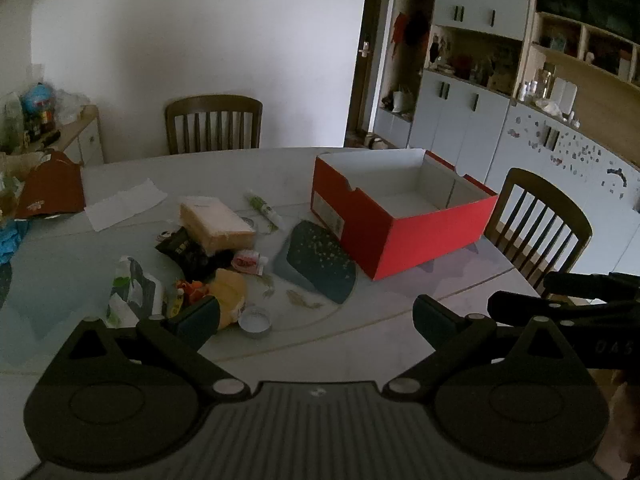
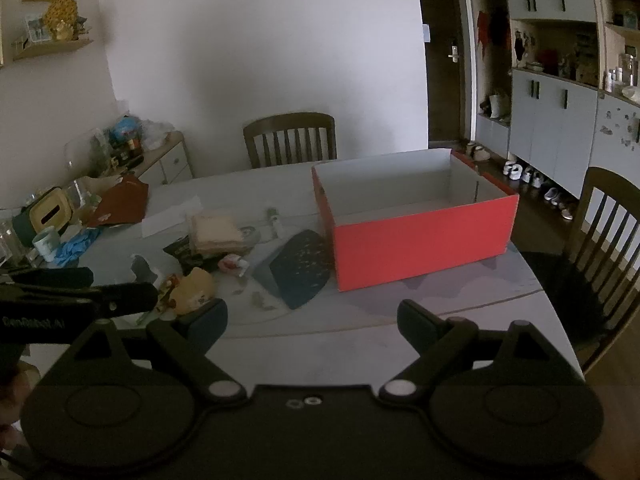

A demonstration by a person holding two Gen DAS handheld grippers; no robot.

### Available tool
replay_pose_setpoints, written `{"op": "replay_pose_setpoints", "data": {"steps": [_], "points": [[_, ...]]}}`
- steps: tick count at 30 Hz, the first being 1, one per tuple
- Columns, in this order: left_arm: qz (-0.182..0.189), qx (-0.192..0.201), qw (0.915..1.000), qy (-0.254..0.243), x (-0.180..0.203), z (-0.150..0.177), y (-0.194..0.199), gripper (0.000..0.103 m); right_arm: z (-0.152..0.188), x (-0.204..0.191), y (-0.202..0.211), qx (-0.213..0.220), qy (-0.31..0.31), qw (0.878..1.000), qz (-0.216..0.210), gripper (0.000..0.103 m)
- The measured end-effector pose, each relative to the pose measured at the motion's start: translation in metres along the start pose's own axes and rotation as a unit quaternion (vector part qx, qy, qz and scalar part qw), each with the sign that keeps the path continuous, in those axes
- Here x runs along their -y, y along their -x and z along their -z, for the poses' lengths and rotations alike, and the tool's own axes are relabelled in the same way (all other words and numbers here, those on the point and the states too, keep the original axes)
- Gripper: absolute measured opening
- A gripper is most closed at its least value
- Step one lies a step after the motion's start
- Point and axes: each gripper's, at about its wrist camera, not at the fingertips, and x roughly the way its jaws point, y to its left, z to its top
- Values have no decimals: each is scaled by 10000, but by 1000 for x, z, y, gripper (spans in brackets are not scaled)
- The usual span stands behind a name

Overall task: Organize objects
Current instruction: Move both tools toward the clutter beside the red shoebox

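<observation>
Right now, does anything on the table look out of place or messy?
Yes. Small items lie in a loose heap left of the red box, some overlapping, such as the tan packet on a dark pouch. The box is open and looks empty. Nothing seems spilled or broken.

dim indoor light | soft shadows | fisheye bending at edges | slight softness

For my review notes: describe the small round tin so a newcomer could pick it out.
Start at the red box on the table and go left to the clutter pile. The small round tin sits at the pile's near edge, beside a yellow pouch, the only shallow, open, metallic disc there.
</observation>
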Motion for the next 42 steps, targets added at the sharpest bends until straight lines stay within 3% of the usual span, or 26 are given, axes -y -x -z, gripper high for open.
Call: {"op": "replay_pose_setpoints", "data": {"steps": [19, 33, 42], "points": [[137, -14, 9999, 3, -25, -3, -9, 103, -6, -25, -24, -141, 39, 9999, -53, 92], [173, -8, 9998, 37, -73, -14, -26, 103, -18, -60, -62, -323, 156, 9993, -44, 92], [-14, -198, 9998, 57, -114, -19, -49, 103, -21, -92, -95, -523, 341, 9980, -85, 92]]}}
